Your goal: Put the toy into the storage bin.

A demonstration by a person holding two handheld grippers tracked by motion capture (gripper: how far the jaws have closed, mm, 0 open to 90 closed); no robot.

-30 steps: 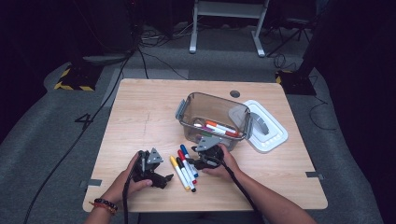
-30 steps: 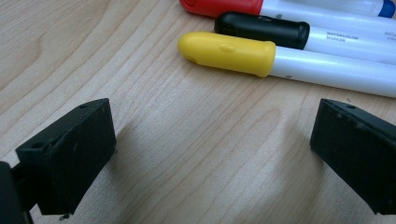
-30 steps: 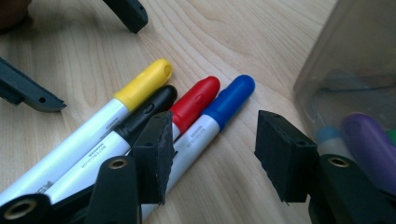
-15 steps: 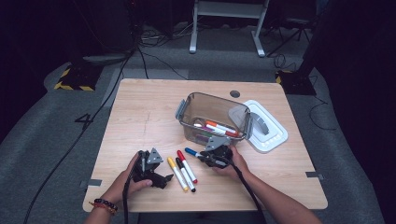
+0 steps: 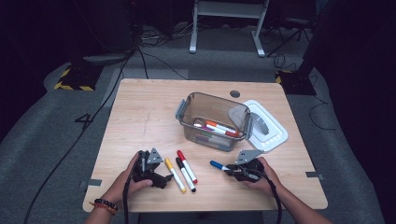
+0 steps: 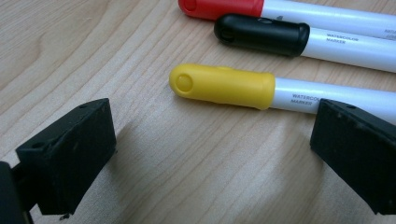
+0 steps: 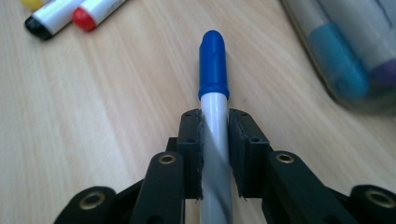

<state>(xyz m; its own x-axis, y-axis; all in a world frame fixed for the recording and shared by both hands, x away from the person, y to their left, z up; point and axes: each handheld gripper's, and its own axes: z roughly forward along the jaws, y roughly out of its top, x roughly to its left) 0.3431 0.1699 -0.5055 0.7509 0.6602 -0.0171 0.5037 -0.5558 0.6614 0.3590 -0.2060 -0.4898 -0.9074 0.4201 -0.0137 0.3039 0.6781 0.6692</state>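
The right tool [image 5: 232, 170] is clamping the blue-capped white marker [image 7: 213, 65] by its barrel, cap pointing toward 10 o'clock. The left tool [image 6: 210, 154] is standing wide open and empty, facing the yellow-capped white marker [image 6: 224, 86] on the wooden desk [image 5: 140, 116]. The clear grey plastic box [image 5: 212, 122] is sitting at 12 o'clock.

We see a matt, grained wooden table [image 5: 140, 116], smooth glossy plastic markers [image 6: 224, 86], a clear smoky plastic box [image 5: 187, 114] and matt black rubbery gripper pads [image 6: 70, 149].
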